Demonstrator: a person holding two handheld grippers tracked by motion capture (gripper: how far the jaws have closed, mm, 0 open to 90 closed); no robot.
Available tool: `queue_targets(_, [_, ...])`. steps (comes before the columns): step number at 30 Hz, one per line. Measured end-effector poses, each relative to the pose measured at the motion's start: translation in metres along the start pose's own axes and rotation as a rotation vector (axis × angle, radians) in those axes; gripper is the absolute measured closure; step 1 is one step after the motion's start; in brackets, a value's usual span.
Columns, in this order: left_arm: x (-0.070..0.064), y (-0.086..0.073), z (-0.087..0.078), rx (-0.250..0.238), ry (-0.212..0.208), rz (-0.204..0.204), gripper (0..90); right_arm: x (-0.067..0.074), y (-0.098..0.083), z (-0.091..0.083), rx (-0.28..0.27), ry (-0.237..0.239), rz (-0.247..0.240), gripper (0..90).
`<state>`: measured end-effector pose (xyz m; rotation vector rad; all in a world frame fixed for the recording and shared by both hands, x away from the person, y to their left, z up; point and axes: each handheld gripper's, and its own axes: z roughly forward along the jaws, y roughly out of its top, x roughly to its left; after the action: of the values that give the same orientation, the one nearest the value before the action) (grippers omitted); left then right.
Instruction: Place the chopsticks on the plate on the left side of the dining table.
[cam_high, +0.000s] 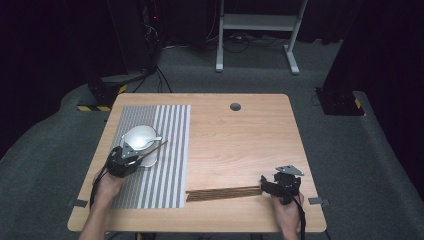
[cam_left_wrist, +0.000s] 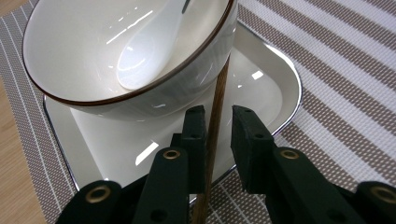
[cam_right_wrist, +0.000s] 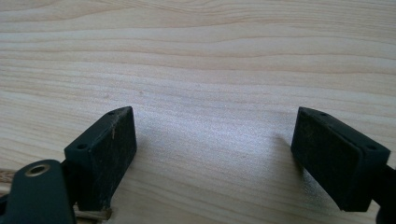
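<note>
1. Ahead of the left hand-held gripper (cam_left_wrist: 218, 122) a bowl (cam_left_wrist: 93, 56) holding a spoon (cam_left_wrist: 140, 60) sits on a plate (cam_left_wrist: 261, 88).
2. A chopstick (cam_left_wrist: 215, 121) leans between its slightly parted jaws, touching one.
3. The right hand-held gripper (cam_right_wrist: 215, 154) is spread over bare worktop (cam_right_wrist: 201, 56).

From above I saw my left gripper (cam_high: 131, 156) at the near edge of a white bowl (cam_high: 139, 136), which sat on a pale plate (cam_high: 150, 159) on the striped placemat (cam_high: 172, 150) covering the left part of the wooden table (cam_high: 240, 145). A thin brown chopstick (cam_high: 156, 147) ran from that gripper up and to the right, over the plate. My right gripper (cam_high: 264, 186) rested at the near right, touching the right end of a brown slatted mat (cam_high: 223, 193).
</note>
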<state>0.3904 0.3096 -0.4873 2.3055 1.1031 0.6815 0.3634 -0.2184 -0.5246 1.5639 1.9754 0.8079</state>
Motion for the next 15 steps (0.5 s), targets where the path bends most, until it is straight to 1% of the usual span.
queue_targets(3, [-0.002,0.001,-0.002,-0.011,-0.005,-0.006,71.7,0.0,0.0,0.0,0.0,0.0,0.0,13.7])
queue_targets(8, [-0.004,0.0,-0.003,-0.033,-0.028,-0.034,65.3,0.0,0.0,0.0,0.0,0.0,0.0,13.6])
queue_targets(12, [-0.008,0.0,-0.006,-0.052,-0.042,-0.044,62.2,0.0,0.0,0.0,0.0,0.0,0.0,13.6])
queue_targets(15, [-0.011,0.0,-0.008,-0.067,-0.053,-0.059,59.8,0.0,0.0,0.0,0.0,0.0,0.0,13.6])
